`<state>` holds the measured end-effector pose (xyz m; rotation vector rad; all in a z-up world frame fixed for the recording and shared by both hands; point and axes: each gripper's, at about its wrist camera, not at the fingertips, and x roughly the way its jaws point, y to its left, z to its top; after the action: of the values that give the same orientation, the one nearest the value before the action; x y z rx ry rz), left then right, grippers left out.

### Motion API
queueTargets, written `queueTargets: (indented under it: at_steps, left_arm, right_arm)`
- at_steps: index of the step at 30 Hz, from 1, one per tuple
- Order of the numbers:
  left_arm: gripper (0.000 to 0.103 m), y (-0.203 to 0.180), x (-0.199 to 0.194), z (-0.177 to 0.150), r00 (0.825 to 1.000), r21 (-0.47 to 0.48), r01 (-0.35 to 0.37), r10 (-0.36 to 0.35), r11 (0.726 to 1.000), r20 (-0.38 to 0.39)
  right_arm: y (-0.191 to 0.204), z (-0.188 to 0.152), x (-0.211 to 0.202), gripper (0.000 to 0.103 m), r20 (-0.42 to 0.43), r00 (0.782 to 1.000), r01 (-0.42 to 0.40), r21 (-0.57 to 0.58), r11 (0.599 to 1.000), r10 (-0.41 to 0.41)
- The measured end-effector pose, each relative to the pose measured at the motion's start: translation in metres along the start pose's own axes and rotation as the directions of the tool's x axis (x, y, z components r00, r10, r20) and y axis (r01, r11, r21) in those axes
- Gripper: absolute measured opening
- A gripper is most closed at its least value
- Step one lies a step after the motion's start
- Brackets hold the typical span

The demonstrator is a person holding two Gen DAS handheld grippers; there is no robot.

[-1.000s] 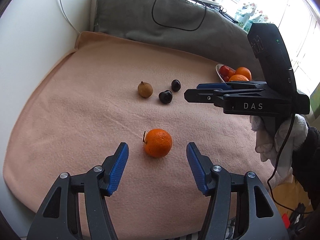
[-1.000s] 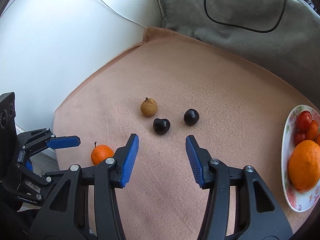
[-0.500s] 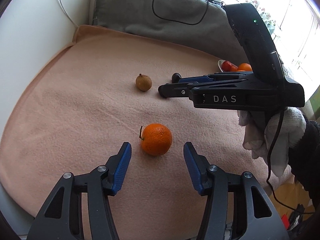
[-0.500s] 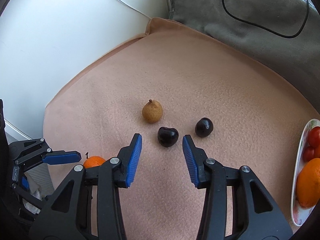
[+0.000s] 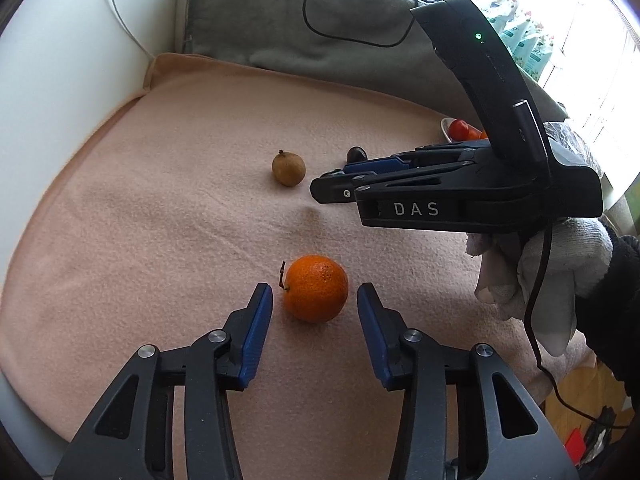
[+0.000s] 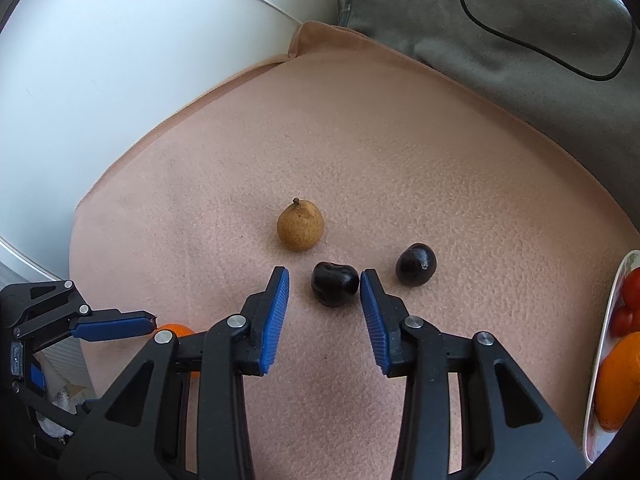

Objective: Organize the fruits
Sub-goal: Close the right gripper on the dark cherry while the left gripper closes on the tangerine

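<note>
A small orange mandarin point(image 5: 316, 289) with a stem lies on the peach blanket point(image 5: 180, 200). It sits between the blue pads of my left gripper point(image 5: 315, 295), whose jaws are closing with a gap on each side. A dark cherry point(image 6: 335, 284) lies between the pads of my right gripper point(image 6: 324, 280), which is also closing. Its right pad is at the cherry's edge and its left pad stands clear. A second dark cherry point(image 6: 416, 265) and a brown round fruit point(image 6: 300, 230) lie just beyond. The left wrist view shows the right gripper point(image 5: 336, 180) from the side, hiding the nearer cherry.
A white plate point(image 6: 612, 308) at the right edge holds an orange point(image 6: 618, 380) and red tomatoes point(image 6: 632, 288). A grey cushion point(image 6: 480, 20) with a black cable borders the blanket at the back. A white wall point(image 6: 120, 60) runs along the left. A gloved hand point(image 5: 560, 264) holds the right gripper.
Both grippers' jaws have narrowed. The right gripper moved forward and down until its pads flank the nearer cherry. The left gripper stayed about the mandarin.
</note>
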<state>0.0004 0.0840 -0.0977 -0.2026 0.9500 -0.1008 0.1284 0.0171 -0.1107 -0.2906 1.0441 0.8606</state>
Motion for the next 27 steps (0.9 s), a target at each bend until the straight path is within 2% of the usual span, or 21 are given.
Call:
queueTargets:
  at_steps: [11, 14, 27]
  left_arm:
    - [0.035, 0.002, 0.002, 0.001, 1.000, -0.007, 0.002, -0.002, 1.000, 0.006]
    - [0.033, 0.002, 0.003, 0.002, 1.000, -0.004, 0.002, -0.002, 1.000, 0.011]
    - [0.031, 0.003, -0.004, 0.003, 0.999, -0.022, 0.024, -0.023, 0.999, 0.027]
  right_arm:
    - [-0.003, -0.002, 0.010, 0.033, -0.009, 1.000, 0.003, 0.013, 1.000, -0.003]
    - [-0.003, -0.001, 0.011, 0.026, -0.008, 1.000, 0.008, 0.016, 1.000, -0.008]
    - [-0.002, -0.004, -0.003, 0.026, 0.017, 1.000, -0.012, 0.026, 1.000, 0.012]
